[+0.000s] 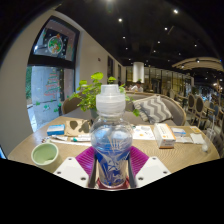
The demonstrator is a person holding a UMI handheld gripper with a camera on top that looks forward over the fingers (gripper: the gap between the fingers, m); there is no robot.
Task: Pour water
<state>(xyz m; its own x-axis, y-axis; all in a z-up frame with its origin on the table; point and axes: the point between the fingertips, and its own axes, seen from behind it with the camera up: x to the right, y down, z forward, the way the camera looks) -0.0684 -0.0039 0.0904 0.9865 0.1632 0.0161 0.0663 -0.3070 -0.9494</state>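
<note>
Water bottle point(111, 140) upright, white-capped — seemingly clamped in hand-held gripper point(111, 166), green cup point(44, 153) beside.

A clear plastic water bottle point(111, 140) stands upright between the fingers of the gripper point(111, 168), its white cap on and a blue label round its lower half. The magenta pads point(87, 159) press against the bottle from both sides — no gap shows at either one. Beyond the fingers runs a round wooden bench point(180, 153). On it, to the left of the bottle, sits a pale green bowl point(44, 153); further back lie papers or booklets point(160, 131) — their print is too small to read. A green leafy plant point(91, 94) rises behind the bottle. The ceiling above is dark with small spotlights.
</note>
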